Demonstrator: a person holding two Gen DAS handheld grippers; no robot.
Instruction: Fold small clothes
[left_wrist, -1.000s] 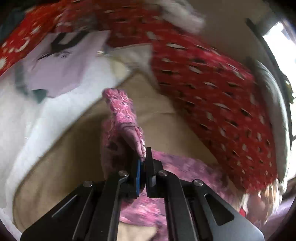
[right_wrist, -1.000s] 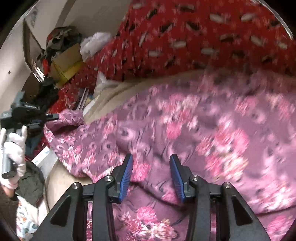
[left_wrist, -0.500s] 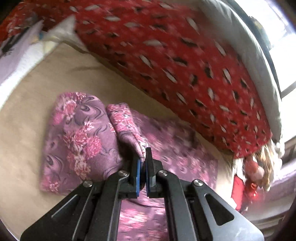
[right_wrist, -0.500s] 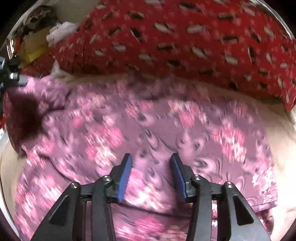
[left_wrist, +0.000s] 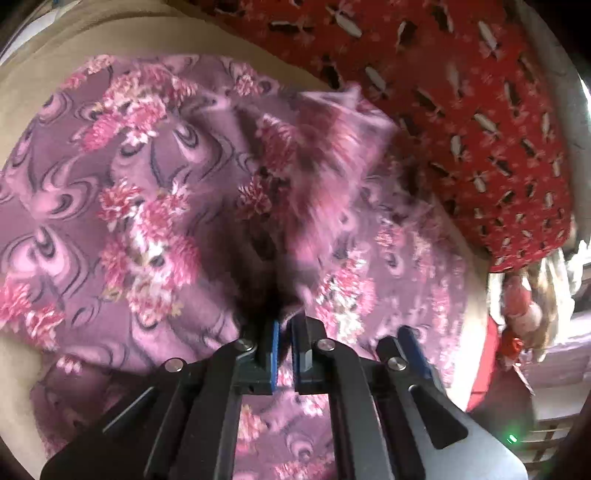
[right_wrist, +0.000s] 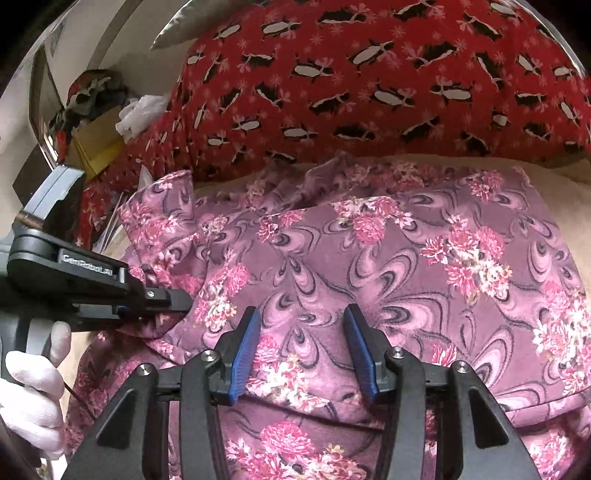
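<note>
Right gripper (right_wrist: 301, 350) sits low in the frame, jaws apart over the purple floral garment (right_wrist: 388, 266), nothing pinched. Left gripper (left_wrist: 284, 345) is clamped on a fold of it; red penguin blanket (right_wrist: 369, 85) up top

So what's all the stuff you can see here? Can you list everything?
Flowery garment: one, purple and pink, spread on the bed, one part folded over.
Bed cover: one, beige, under the garment.
Penguin blanket: one, red, black and white, behind the garment.
Cardboard box: one, brown and yellow, far left, clutter on top.
Left gripper: one, black, jaws shut on the garment's edge.
Right gripper: one, black with blue pads, jaws open above the garment.
Gloved hand: one, white, holding the left gripper.
</note>
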